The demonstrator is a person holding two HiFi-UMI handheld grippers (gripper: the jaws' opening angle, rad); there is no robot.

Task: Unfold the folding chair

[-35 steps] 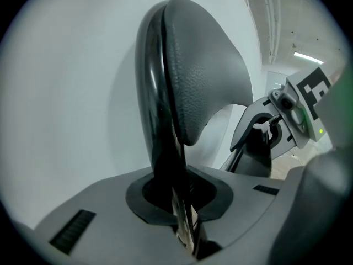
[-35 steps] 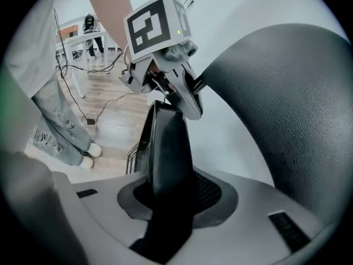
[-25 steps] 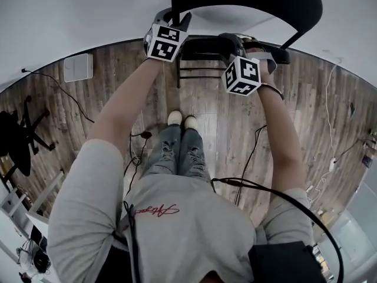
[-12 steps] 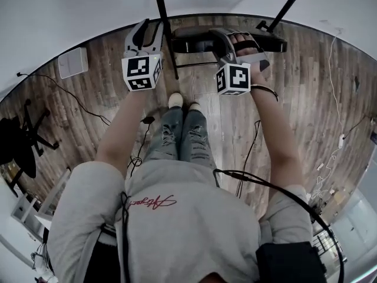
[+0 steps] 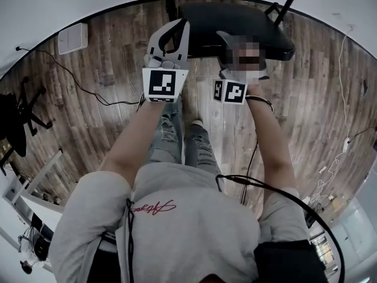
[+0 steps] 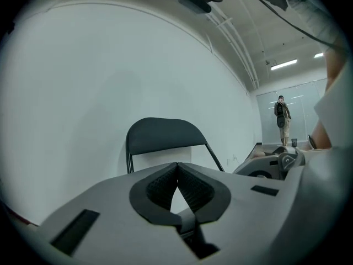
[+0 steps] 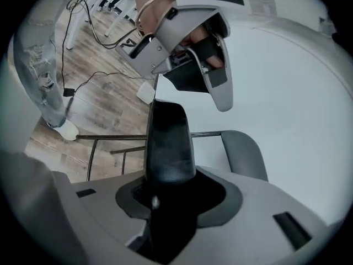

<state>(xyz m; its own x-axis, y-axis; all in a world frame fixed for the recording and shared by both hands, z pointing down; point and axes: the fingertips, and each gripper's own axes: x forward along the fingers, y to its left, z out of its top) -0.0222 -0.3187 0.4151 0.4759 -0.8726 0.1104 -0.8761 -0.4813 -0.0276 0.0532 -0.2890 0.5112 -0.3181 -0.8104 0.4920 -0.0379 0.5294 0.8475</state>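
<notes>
Folding chair (image 5: 224, 22): stands on the wooden floor (image 5: 88, 99) by the white wall (image 6: 83, 93), seat (image 7: 165, 142) toward the person.
Left gripper (image 5: 174, 28): just off the seat's left front corner, jaws closed together on nothing, aimed at the backrest (image 6: 165, 134). Right gripper (image 5: 232, 43): at the seat's front edge, jaws opening, that edge between them with the pads against it.
</notes>
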